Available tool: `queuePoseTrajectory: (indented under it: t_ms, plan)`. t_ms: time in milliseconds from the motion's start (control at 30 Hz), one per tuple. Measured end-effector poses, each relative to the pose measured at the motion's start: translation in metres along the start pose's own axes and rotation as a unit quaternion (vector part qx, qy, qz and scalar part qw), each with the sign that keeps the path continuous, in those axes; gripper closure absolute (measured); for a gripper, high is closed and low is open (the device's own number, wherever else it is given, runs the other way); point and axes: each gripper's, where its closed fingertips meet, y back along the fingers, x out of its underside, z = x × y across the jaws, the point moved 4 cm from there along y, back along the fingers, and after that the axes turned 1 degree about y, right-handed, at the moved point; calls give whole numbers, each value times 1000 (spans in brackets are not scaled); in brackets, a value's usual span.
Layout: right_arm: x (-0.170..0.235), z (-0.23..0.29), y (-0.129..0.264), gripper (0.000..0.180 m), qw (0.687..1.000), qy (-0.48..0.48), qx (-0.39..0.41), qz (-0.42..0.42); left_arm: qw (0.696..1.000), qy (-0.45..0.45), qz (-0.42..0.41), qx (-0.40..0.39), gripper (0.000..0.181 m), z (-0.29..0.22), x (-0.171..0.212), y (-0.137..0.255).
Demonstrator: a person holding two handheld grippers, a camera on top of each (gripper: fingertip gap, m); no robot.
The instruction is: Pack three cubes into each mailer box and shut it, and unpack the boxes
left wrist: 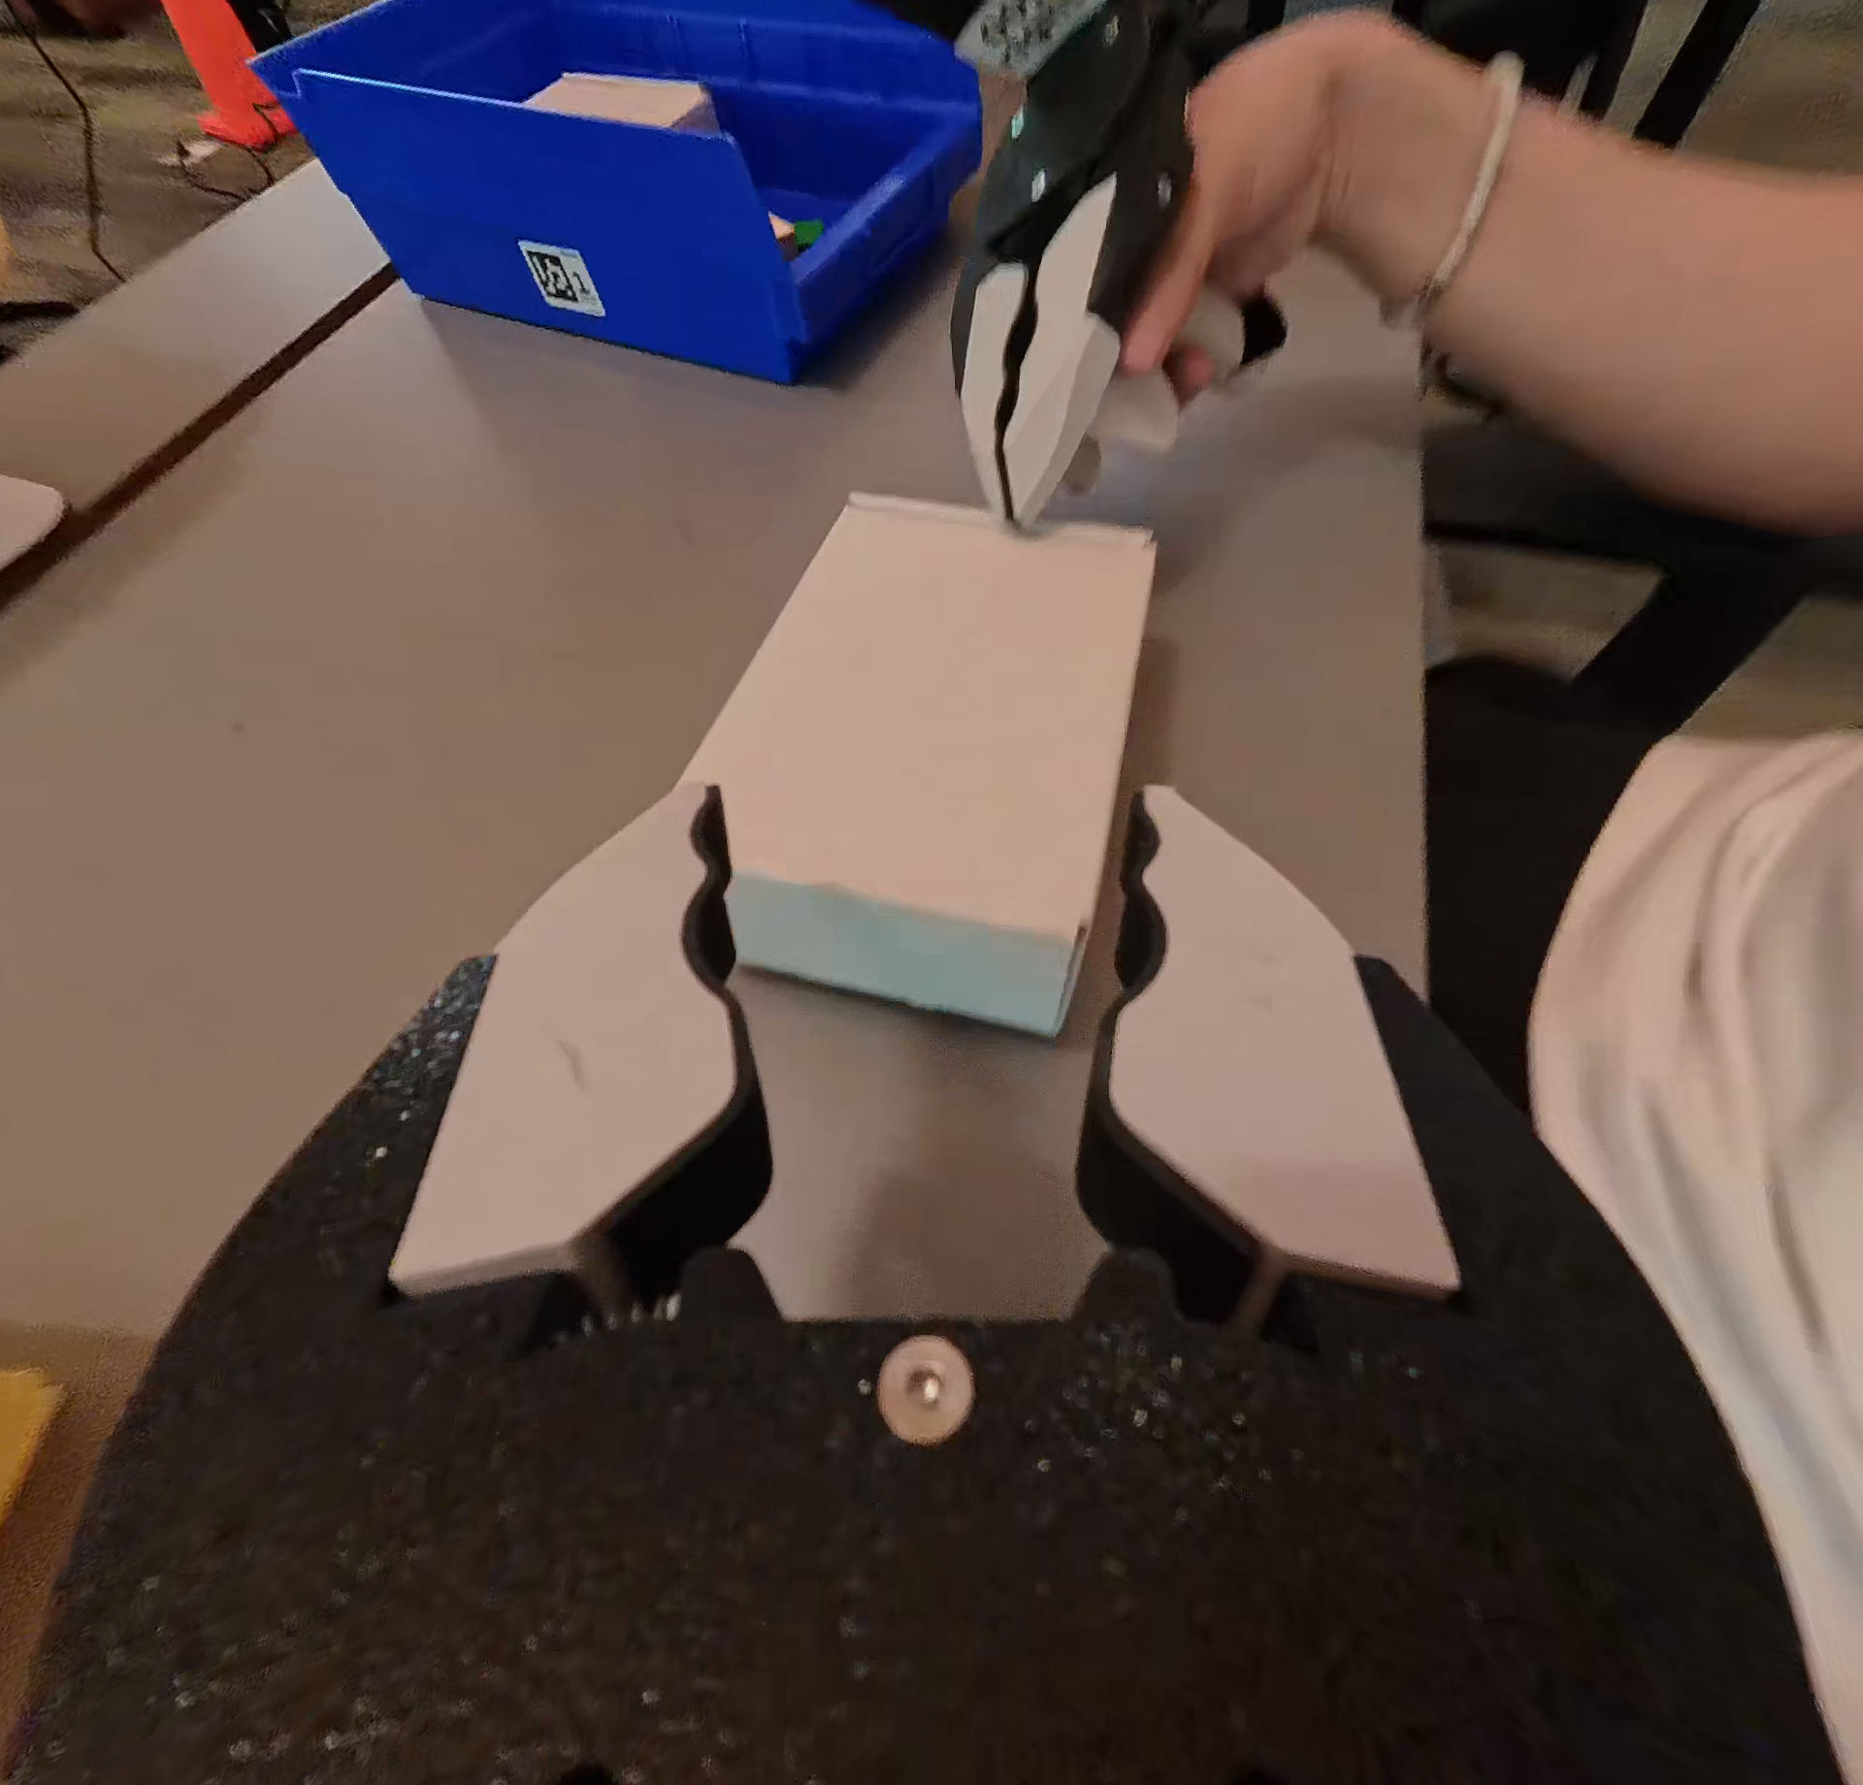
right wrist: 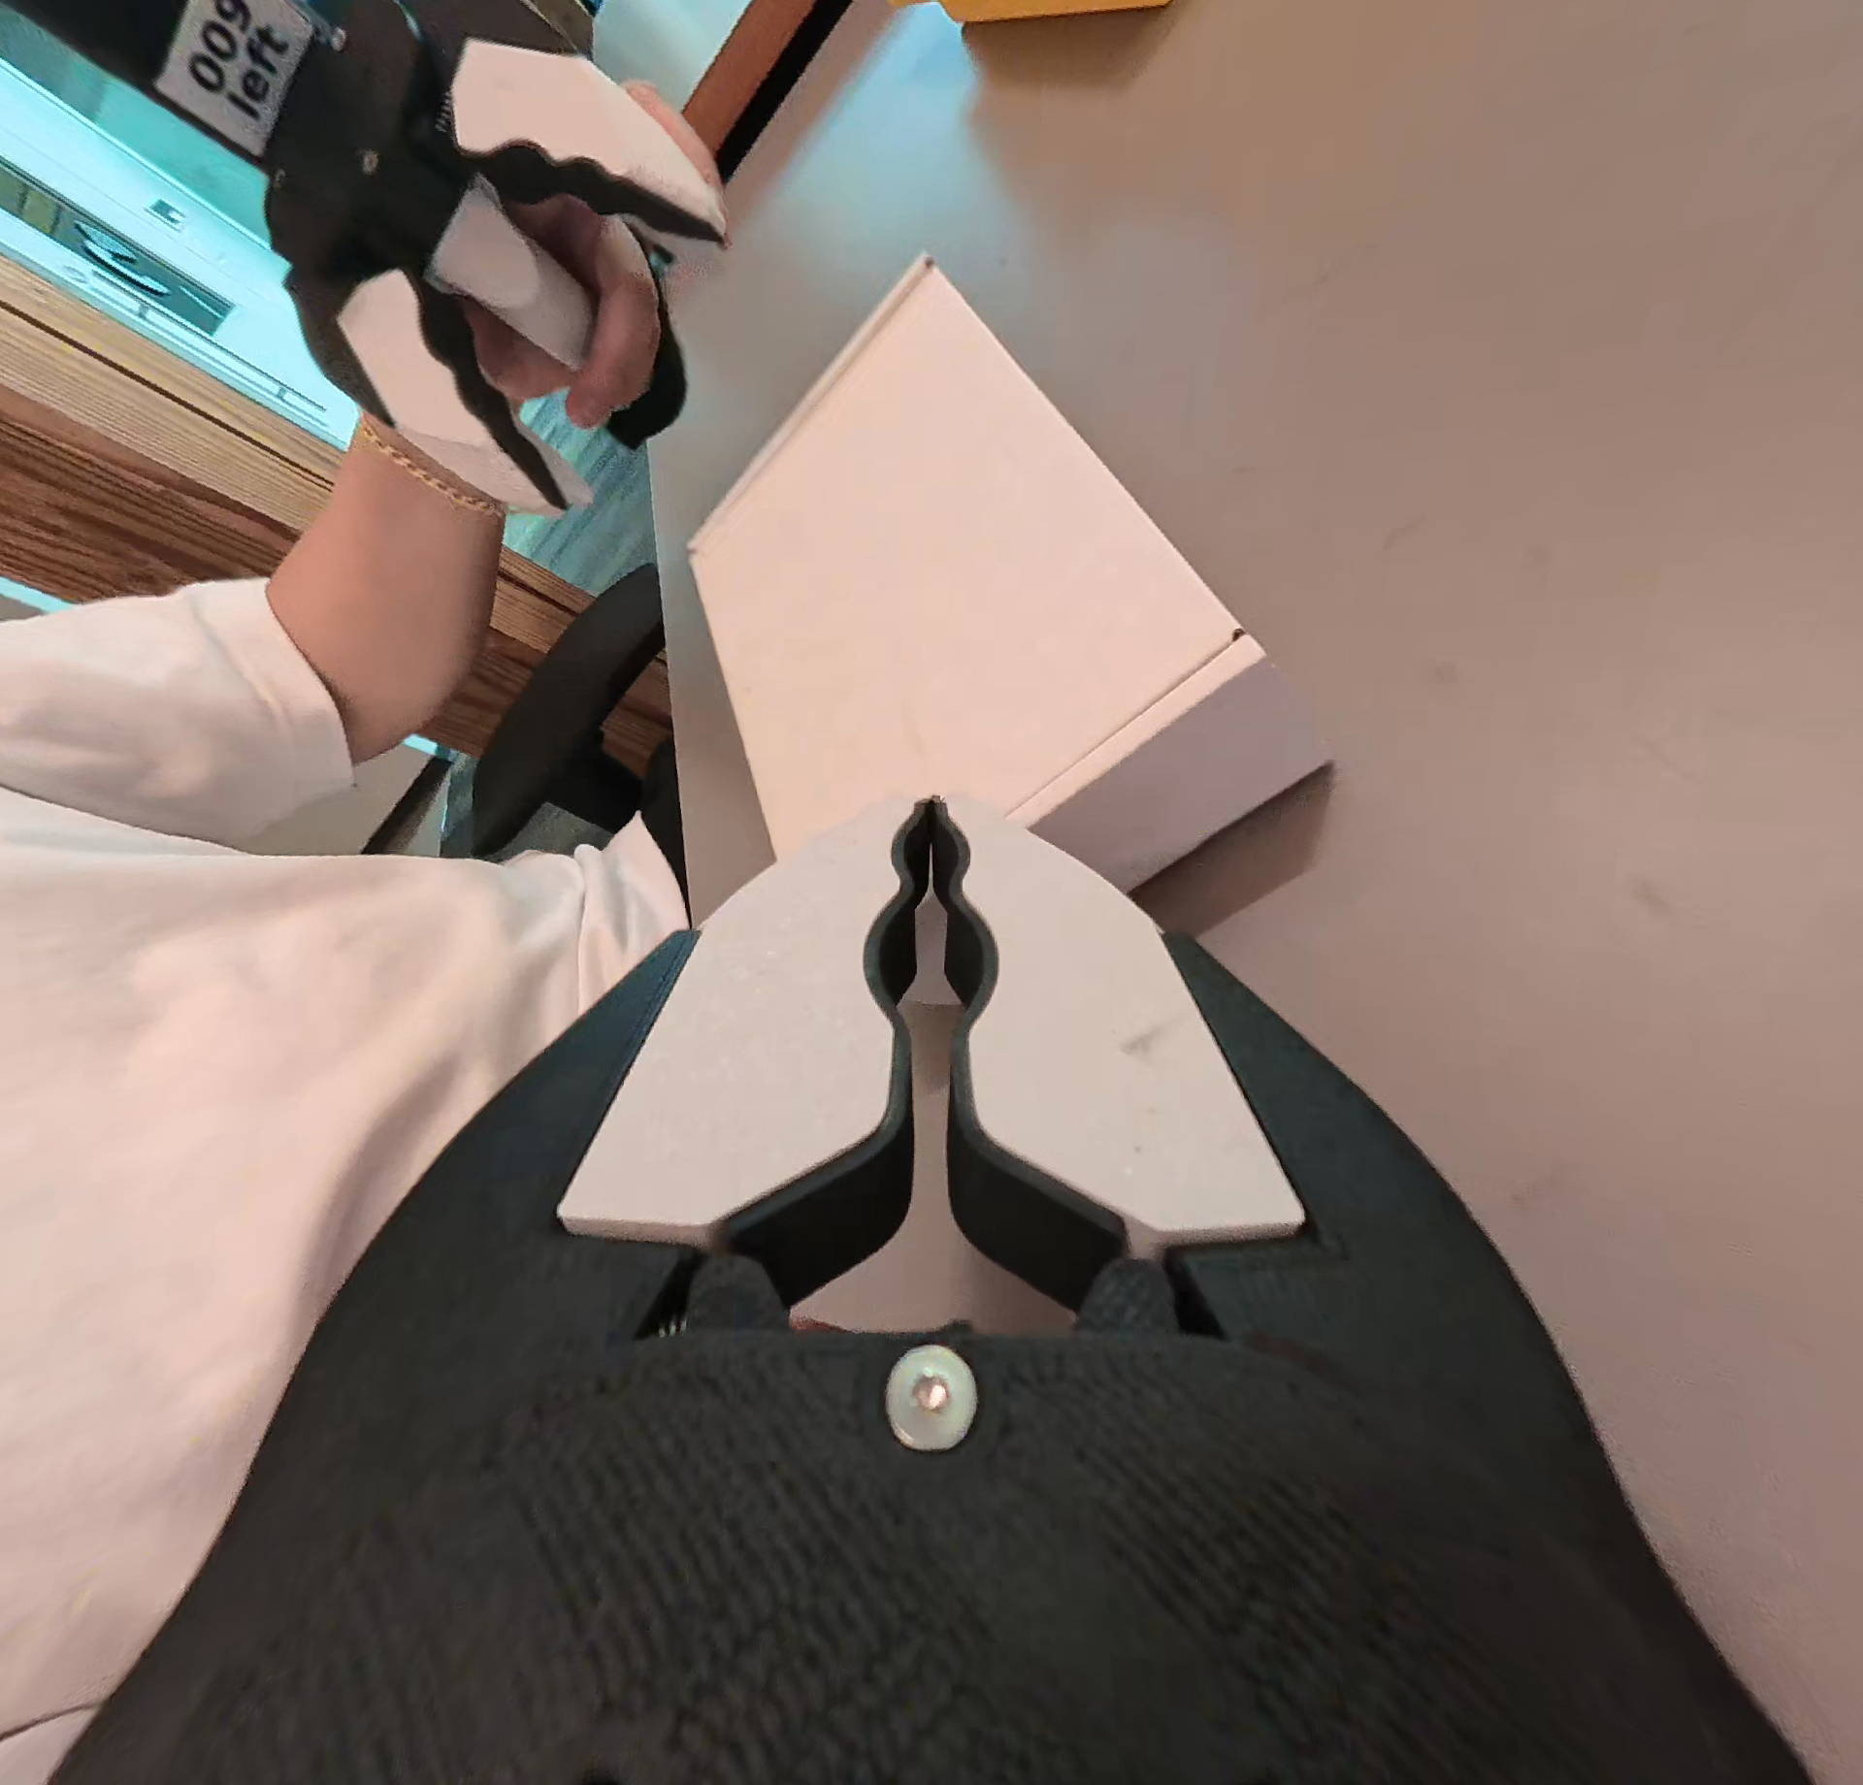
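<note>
The closed mailer box [left wrist: 938, 729] lay near the counter [left wrist: 353, 729] edge at three o'clock. The left hand-held gripper [left wrist: 922, 809] gaped wide at its near end; the right hand-held gripper [left wrist: 1013, 517], pinched together on nothing, touched its far edge. A blue bin [left wrist: 625, 195] stood at eleven o'clock.

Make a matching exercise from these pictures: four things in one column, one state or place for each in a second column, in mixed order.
1. left gripper
2. right gripper
3. mailer box
4. blue bin

a. lid down, on the table
b. jaws open
c. far end of the table
d. jaws shut, tips at the box's edge

Pairs: 1-b, 2-d, 3-a, 4-c
</note>
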Motion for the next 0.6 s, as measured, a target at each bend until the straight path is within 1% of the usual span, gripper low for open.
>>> queuePoseTrajectory:
  t_ms: [33, 67, 100, 167, 200, 233, 300, 333, 367, 400, 433, 500, 567, 600]
  plan:
    - [1, -1, 2, 180, 1000, 3, 4, 2, 1000, -16, 11, -6, 103, -1, 4, 1]
    - [1, -2, 4, 180, 1000, 6, 11, 3, 1000, -11, 14, -6, 102, -1, 6, 2]
    - [2, -4, 6, 180, 1000, 7, 16, 3, 1000, 18, 10, -11, 102, 1, 6, 2]
    - [3, -4, 8, 180, 1000, 11, 19, 5, 991, 126, 19, -46, 102, 14, 12, 1]
    - [3, -4, 8, 180, 1000, 11, 17, 4, 979, 193, 28, -53, 96, 20, 17, 0]
    - [3, -4, 7, 180, 1000, 11, 14, 2, 961, 273, 37, -40, 94, 21, 22, -2]
    - [2, -3, 5, 180, 1000, 10, 9, 0, 900, 432, 41, 43, 91, 17, 26, -9]
    - [2, -3, 5, 180, 1000, 11, 8, 0, 868, 488, 24, 90, 90, 14, 23, -11]
    - [2, -3, 5, 180, 1000, 13, 9, 1, 839, 532, 6, 117, 91, 15, 21, -12]
    - [2, -3, 5, 180, 1000, 15, 10, 1, 820, 558, -13, 129, 90, 18, 20, -13]
    - [2, -3, 6, 180, 1000, 16, 12, 1, 812, 568, -24, 132, 91, 21, 20, -13]
    - [4, -5, 8, 180, 1000, 17, 16, 3, 814, 569, -20, 116, 90, 25, 24, -13]
    - [5, -6, 11, 180, 1000, 16, 16, 3, 827, 549, -40, 113, 91, 27, 20, -10]
    - [5, -7, 11, 180, 1000, 14, 14, 1, 843, 522, -60, 112, 94, 29, 14, -7]
